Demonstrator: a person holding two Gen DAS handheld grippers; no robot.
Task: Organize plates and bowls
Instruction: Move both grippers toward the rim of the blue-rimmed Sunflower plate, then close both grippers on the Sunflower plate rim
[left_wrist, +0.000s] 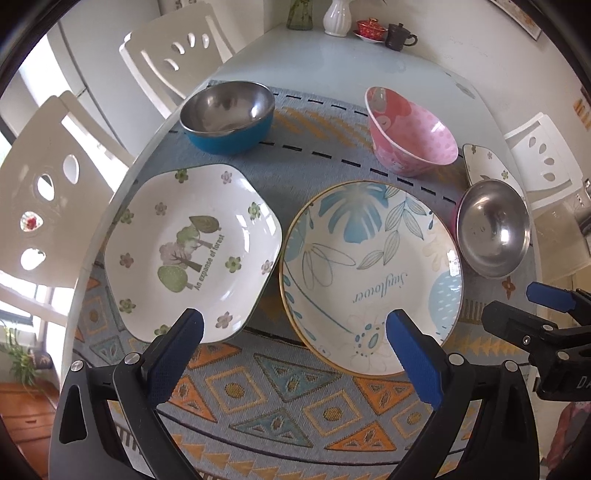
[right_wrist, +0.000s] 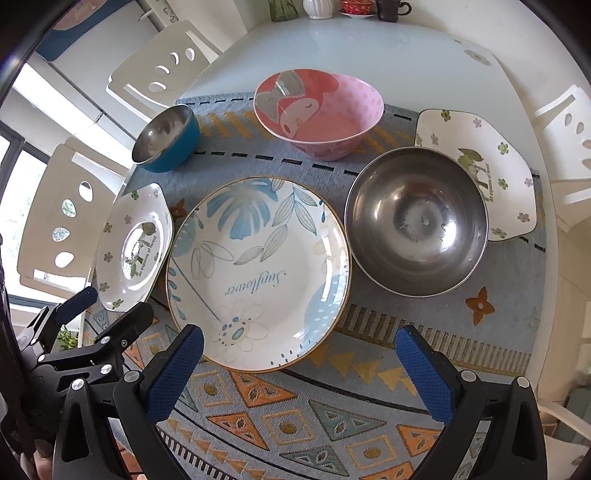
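Observation:
A round blue-leaf "Sunflower" plate (left_wrist: 373, 273) (right_wrist: 258, 273) lies in the middle of the mat. A white forest-print plate (left_wrist: 192, 251) (right_wrist: 133, 247) lies left of it. A second forest-print plate (right_wrist: 480, 170) (left_wrist: 487, 166) lies at the right, behind a steel bowl (right_wrist: 417, 221) (left_wrist: 493, 229). A blue-sided steel bowl (left_wrist: 229, 114) (right_wrist: 166, 136) and a pink bowl (left_wrist: 410, 131) (right_wrist: 319, 112) stand behind. My left gripper (left_wrist: 295, 332) is open and empty above the near rims of the two plates. My right gripper (right_wrist: 301, 350) is open and empty by the round plate's near edge.
A patterned mat (left_wrist: 280, 398) (right_wrist: 369, 406) covers the round glass table (left_wrist: 332, 62). White chairs (left_wrist: 48, 184) (right_wrist: 162, 70) stand at the left and right. A vase (left_wrist: 337, 16), a red teacup (left_wrist: 371, 29) and a dark mug (left_wrist: 397, 37) stand at the far edge.

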